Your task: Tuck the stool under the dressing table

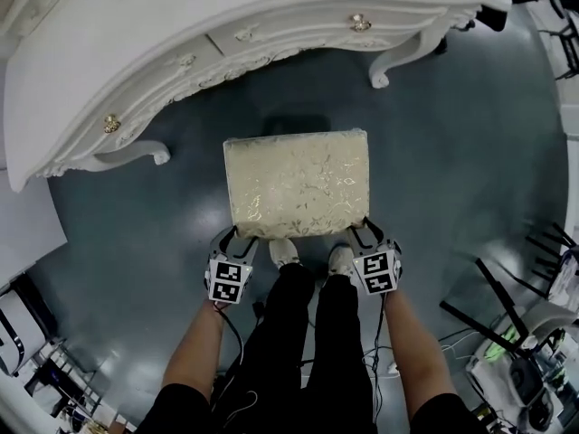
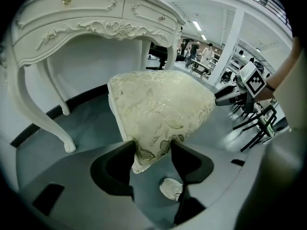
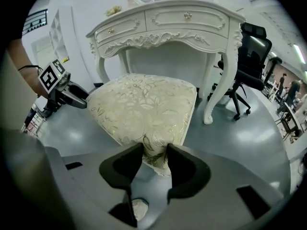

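Note:
The stool (image 1: 297,183) has a cream cushion with a gold leaf pattern and stands on the grey floor just in front of the white carved dressing table (image 1: 136,25). My left gripper (image 1: 237,235) is at its near left corner. In the left gripper view that corner of the stool (image 2: 160,109) fills the gap of the left gripper (image 2: 152,150), and both jaws touch the fabric. My right gripper (image 1: 366,229) is at the near right corner. There too the corner of the stool (image 3: 144,104) sits between the jaws of the right gripper (image 3: 155,152), pressed from both sides.
The table's curved legs (image 1: 380,70) frame the gap ahead of the stool. A black office chair (image 3: 252,47) stands right of the table. Black stands and cables (image 1: 507,315) lie at the right. The person's shoes (image 1: 285,253) are just behind the stool.

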Motion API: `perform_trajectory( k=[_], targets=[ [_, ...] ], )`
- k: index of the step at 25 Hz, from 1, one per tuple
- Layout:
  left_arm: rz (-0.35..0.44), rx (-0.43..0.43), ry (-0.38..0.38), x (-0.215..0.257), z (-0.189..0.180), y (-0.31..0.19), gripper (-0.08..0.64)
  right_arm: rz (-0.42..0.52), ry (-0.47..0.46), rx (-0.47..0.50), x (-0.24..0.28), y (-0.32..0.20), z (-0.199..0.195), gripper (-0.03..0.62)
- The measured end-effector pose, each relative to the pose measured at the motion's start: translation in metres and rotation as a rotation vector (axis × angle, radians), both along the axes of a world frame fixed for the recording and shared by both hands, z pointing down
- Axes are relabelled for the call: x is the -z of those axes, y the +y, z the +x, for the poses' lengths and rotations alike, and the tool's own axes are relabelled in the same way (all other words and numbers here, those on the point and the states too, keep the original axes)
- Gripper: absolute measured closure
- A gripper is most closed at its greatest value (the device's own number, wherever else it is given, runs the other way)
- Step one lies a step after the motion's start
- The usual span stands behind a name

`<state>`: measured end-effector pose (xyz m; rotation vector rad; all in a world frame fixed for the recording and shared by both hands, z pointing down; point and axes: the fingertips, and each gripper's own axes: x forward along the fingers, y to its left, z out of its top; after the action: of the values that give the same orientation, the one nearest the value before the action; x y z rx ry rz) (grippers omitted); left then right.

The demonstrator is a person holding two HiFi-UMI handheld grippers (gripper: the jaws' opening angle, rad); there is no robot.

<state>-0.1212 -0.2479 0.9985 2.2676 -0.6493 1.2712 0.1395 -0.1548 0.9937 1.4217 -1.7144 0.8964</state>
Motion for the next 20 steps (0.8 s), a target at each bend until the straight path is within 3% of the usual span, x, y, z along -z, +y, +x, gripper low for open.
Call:
perform_trajectory(
  k=[4,9,13,20],
  targets=[
    [0.009,0.004,-0.019,0.002,-0.002,-0.021,0.308,0.001,0.015,0.006,0.001,-0.011,-0.005,0.408],
    [0.020,0.021,0.032,0.004,0.010,-0.049,0.308,0.003,0.065,-0.059,0.004,-0.050,0.014,0.410],
    [0.057,0.047,0.103,0.008,0.010,-0.071,0.308,0.013,0.069,-0.056,0.006,-0.076,0.015,0.411],
    [0.036,0.049,0.099,0.010,0.014,-0.092,0.308,0.016,0.098,-0.008,0.007,-0.107,0.022,0.411]
  ],
)
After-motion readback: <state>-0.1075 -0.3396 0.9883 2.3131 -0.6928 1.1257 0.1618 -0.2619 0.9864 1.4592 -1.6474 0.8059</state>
